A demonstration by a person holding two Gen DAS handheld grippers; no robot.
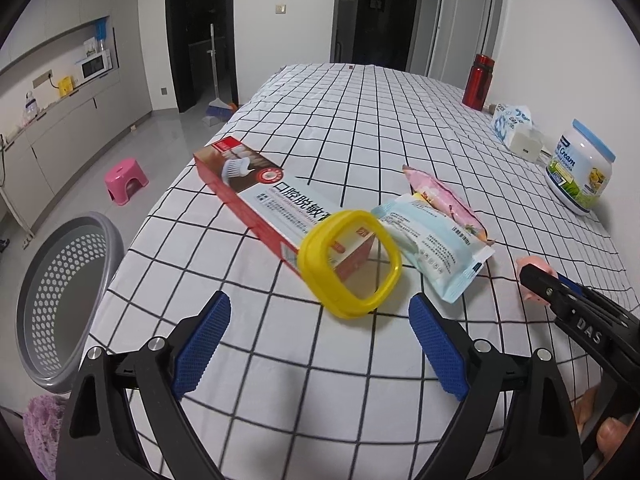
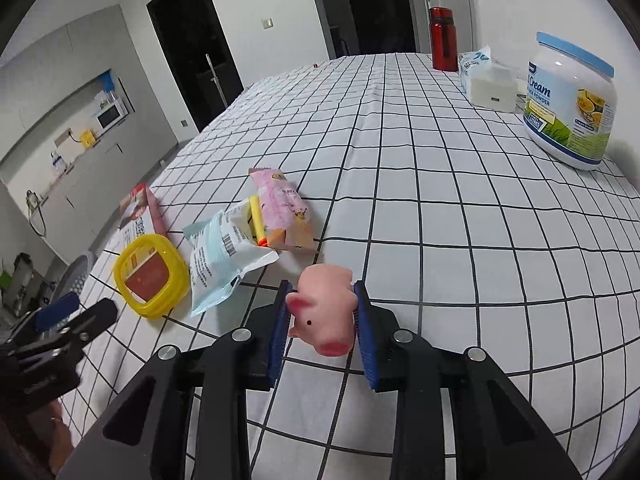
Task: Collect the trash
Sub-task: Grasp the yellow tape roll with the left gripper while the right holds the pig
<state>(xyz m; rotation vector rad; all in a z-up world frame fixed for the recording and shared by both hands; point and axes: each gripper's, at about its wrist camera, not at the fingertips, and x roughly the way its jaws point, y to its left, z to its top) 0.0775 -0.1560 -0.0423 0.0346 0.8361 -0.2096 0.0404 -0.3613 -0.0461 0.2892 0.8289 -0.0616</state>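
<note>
My left gripper (image 1: 320,308) is open and empty, just short of a yellow square ring lid (image 1: 350,262) that leans on a red toothpaste box (image 1: 264,204). A light blue wrapper (image 1: 434,242) and a pink wrapper (image 1: 444,196) lie to the right of it. My right gripper (image 2: 322,292) is shut on a pink pig toy (image 2: 324,312) just above the checked tablecloth. The lid (image 2: 150,276), the blue wrapper (image 2: 222,256), the pink wrapper (image 2: 282,210) and the box (image 2: 140,212) lie to its left. The pig toy (image 1: 532,284) also shows in the left wrist view.
A grey perforated basket (image 1: 60,300) stands on the floor off the table's left edge. A milk powder jar (image 2: 570,104), a tissue pack (image 2: 486,78) and a red bottle (image 2: 443,38) stand along the far right. A pink stool (image 1: 126,180) is on the floor.
</note>
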